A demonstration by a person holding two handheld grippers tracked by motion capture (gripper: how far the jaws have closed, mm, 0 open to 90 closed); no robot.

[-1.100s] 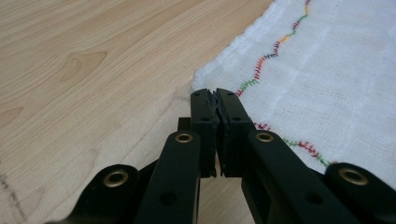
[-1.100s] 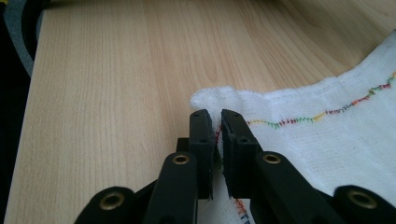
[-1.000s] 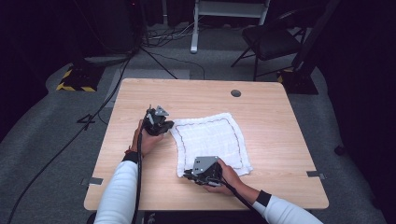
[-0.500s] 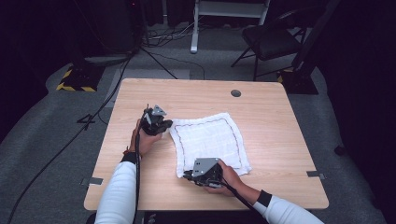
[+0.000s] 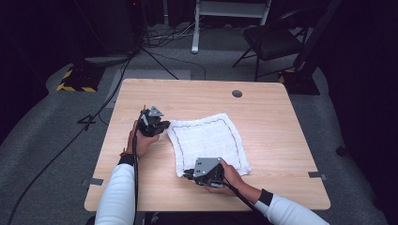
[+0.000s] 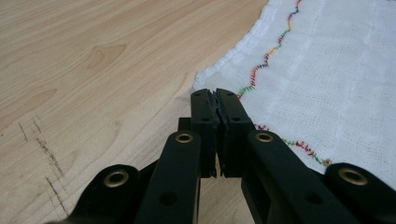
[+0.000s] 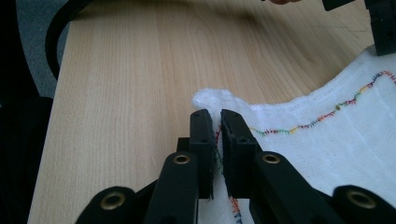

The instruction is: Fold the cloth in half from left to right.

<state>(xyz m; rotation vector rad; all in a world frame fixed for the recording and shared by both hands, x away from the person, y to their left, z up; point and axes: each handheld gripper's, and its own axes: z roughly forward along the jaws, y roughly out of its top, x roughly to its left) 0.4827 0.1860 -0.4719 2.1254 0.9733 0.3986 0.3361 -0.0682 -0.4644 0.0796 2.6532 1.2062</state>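
A white cloth (image 5: 206,140) with a coloured stitched border lies flat in the middle of the wooden table (image 5: 277,117). My left gripper (image 5: 162,125) is at the cloth's far left corner. In the left gripper view its jaws (image 6: 215,95) are shut together on the hem of the cloth (image 6: 317,70). My right gripper (image 5: 188,174) is at the near left corner. In the right gripper view its jaws (image 7: 213,114) are shut on the cloth (image 7: 327,135). Stitching shows in the narrow gap, and the corner bulges past the tips.
A round grommet hole (image 5: 237,93) sits near the table's far edge. Behind the table stand a dark chair (image 5: 274,40) and a white frame (image 5: 232,9); cables (image 5: 117,79) run over the grey floor. The other gripper (image 7: 380,25) shows at the top right of the right gripper view.
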